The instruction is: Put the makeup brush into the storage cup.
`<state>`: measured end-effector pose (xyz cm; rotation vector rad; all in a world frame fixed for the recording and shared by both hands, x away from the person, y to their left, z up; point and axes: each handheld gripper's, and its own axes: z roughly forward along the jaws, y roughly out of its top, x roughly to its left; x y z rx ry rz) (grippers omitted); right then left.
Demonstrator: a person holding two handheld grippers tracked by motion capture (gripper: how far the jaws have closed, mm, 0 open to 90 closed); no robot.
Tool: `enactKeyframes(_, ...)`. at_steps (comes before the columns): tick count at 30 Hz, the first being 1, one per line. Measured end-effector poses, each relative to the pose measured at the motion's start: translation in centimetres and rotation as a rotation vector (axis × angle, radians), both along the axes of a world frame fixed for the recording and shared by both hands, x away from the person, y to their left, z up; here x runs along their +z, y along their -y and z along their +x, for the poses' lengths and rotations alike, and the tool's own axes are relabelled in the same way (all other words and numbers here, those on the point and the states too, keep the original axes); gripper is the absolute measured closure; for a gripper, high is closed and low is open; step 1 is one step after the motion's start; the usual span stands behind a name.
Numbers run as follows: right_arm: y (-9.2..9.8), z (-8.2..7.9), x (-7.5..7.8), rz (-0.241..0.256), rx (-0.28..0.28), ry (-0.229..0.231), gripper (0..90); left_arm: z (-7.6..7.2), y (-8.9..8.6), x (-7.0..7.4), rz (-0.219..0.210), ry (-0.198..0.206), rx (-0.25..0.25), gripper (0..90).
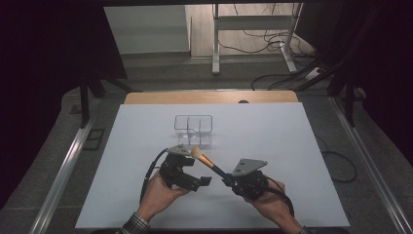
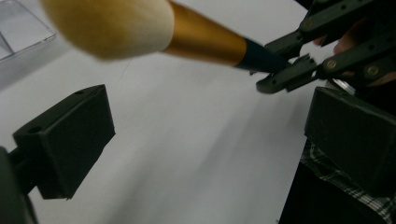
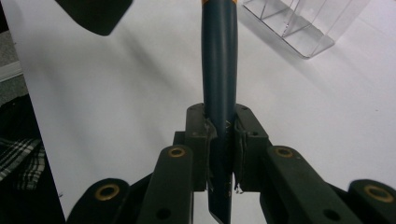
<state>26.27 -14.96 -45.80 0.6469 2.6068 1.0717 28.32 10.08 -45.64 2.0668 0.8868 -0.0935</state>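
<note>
1. my right gripper (image 1: 227, 181) is pinched tight on the dark blue handle of a makeup brush (image 1: 207, 161); in the right gripper view the handle (image 3: 219, 70) runs straight up between the two pressed pads, with its cut end poking out below them.
2. the brush is off the table, held up at a slant; its pale bristle head points up and to the left in the high view, toward my left gripper (image 1: 202, 182).
3. in the left gripper view the fluffy head and gold ferrule (image 2: 205, 39) pass across the top, above and beyond my own jaws, touching neither.
4. my left gripper is spread wide and holds nothing; one black pad sits low left, the other far right, with bare white table (image 1: 272, 131) between them.
5. a clear plastic organiser (image 1: 194, 125) with compartments stands on the white sheet just beyond the brush head, apart from it.
6. my two hands are near each other at the front edge of the table, checked cuffs (image 1: 136, 223) showing.
</note>
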Motion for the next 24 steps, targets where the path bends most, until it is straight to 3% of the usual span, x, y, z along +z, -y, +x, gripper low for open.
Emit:
enactKeyframes(17,-1.0,-0.4,-0.4,0.034,0.016,-0.002,78.0,0.6,0.5,0.0,-0.056,-0.028,-0.006,4.4)
enactKeyframes(21,-1.3,-0.4,-0.6,0.031,0.025,-0.009,77.9,0.6,0.5,0.0,-0.062,-0.029,-0.010,8.3)
enactKeyframes(24,-1.4,-0.4,-0.8,0.019,0.032,-0.019,77.8,0.6,0.4,0.1,-0.067,-0.033,-0.013,18.3)
